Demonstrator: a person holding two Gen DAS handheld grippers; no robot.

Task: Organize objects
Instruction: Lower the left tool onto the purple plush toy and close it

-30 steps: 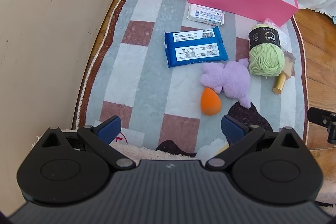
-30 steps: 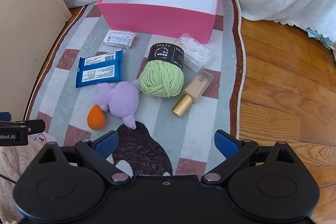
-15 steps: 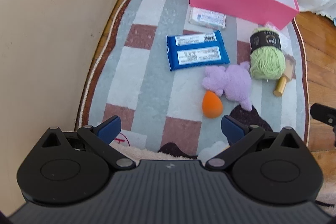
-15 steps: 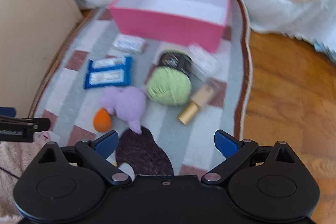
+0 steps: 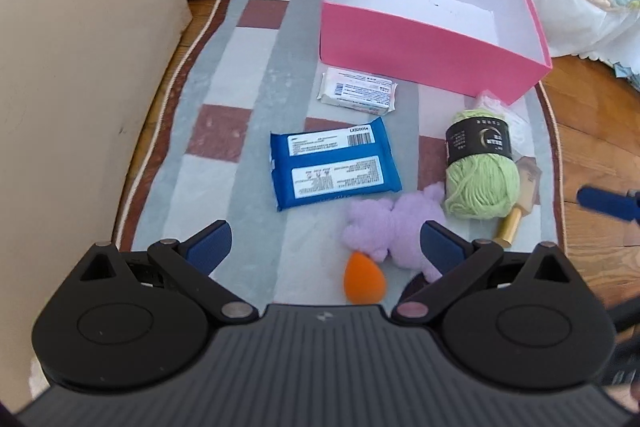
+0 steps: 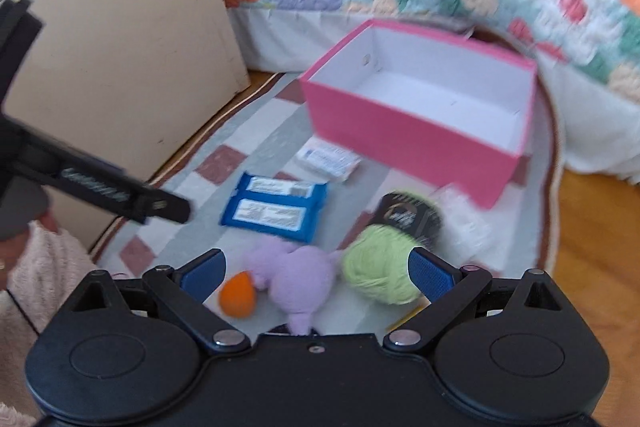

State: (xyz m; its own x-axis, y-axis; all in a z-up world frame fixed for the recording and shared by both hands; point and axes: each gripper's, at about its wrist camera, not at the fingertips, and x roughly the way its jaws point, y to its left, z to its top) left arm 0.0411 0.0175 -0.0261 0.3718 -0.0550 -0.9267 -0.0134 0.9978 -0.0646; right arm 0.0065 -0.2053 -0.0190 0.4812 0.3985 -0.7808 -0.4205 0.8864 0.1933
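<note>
Nothing is being carried yet; an approach is judged to be under way. The green yarn ball point(image 6: 380, 267) is lying near the rug's point(image 5: 248, 95) right edge, long axis pointing toward the empty pink box point(image 5: 432, 59) at the far end. The right gripper point(image 6: 316, 271) is being held wide open and empty above it; the left gripper point(image 5: 324, 241) likewise, over the purple plush toy point(image 5: 396, 223). Lowering and closing are called for next.

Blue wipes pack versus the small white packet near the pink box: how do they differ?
The blue wipes pack is larger, dark blue with two white labels; the small white packet is pale with blue print. The packet lies close by the pink box, the pack farther from it. Both lie flat on the rug, untouched.
</note>
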